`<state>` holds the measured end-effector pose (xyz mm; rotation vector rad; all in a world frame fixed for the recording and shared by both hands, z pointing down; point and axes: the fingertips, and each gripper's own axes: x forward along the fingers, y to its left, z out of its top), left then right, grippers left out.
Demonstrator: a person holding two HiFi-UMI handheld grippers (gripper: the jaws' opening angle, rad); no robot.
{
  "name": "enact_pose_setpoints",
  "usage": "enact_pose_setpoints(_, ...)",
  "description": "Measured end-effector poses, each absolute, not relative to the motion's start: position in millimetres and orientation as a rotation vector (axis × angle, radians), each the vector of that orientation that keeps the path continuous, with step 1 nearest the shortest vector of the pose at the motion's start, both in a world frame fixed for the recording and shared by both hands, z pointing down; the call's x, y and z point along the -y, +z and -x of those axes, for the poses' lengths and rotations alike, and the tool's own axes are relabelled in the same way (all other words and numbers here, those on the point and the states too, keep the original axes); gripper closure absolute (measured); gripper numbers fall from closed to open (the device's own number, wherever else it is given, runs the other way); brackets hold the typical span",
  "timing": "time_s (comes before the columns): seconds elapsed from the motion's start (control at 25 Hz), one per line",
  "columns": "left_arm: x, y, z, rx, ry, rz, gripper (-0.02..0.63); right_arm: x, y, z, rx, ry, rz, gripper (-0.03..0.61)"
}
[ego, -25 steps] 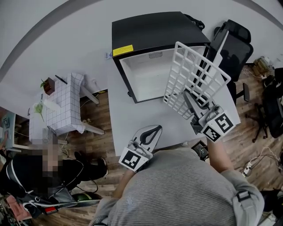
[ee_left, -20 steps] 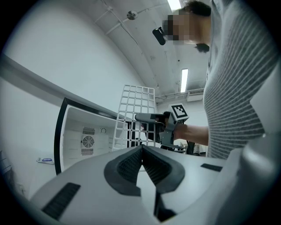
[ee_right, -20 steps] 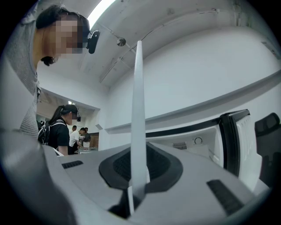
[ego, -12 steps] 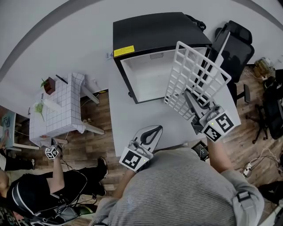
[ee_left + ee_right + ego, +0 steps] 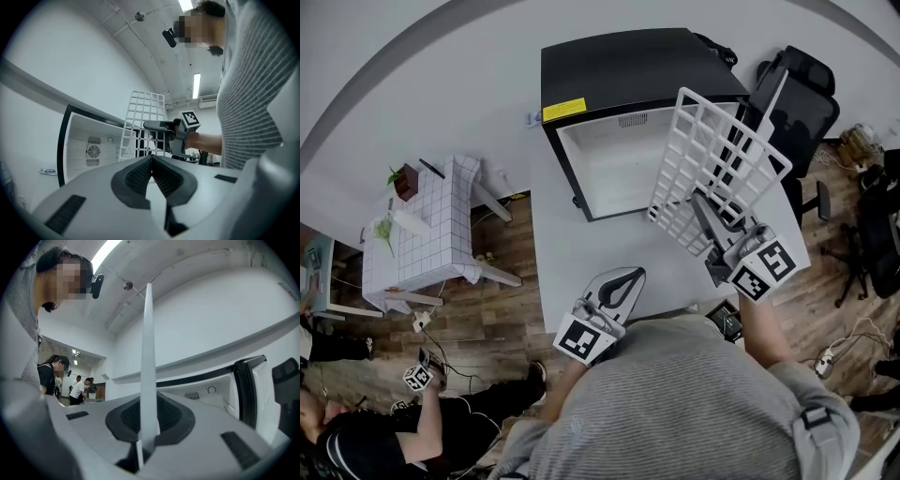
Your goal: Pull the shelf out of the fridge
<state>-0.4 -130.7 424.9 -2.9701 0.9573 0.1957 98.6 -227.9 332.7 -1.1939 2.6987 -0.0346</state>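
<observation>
A black mini fridge (image 5: 628, 70) stands open on the white table (image 5: 581, 253), its white inside bare. The white grid shelf (image 5: 712, 159) is outside it, tilted up in front of the fridge's right side. My right gripper (image 5: 698, 202) is shut on the shelf's near edge. In the right gripper view the shelf (image 5: 148, 357) shows edge-on as a thin white bar pinched between the pads of the right gripper (image 5: 147, 427). My left gripper (image 5: 628, 274) hangs over the table's front edge, shut and holding nothing. The left gripper view shows its jaws (image 5: 151, 159) closed, with the shelf (image 5: 140, 122) beyond.
A black office chair (image 5: 792, 94) stands right of the fridge. A small table with a checked cloth (image 5: 431, 225) is on the left, over the wooden floor. A person (image 5: 384, 441) crouches at the lower left. Several people stand far off in the right gripper view.
The person at the lower left has shifted along the floor. Both grippers and the shelf have stayed where they were.
</observation>
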Motion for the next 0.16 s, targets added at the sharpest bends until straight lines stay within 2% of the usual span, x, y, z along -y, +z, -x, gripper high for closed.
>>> enact_pose_setpoints(0.16, 131.6, 424.7, -1.1, -0.953, 0.189, 2.971, 0.601, 229.8, 332.1, -100.3, -2.694, -0.044, 1.195, 0.545)
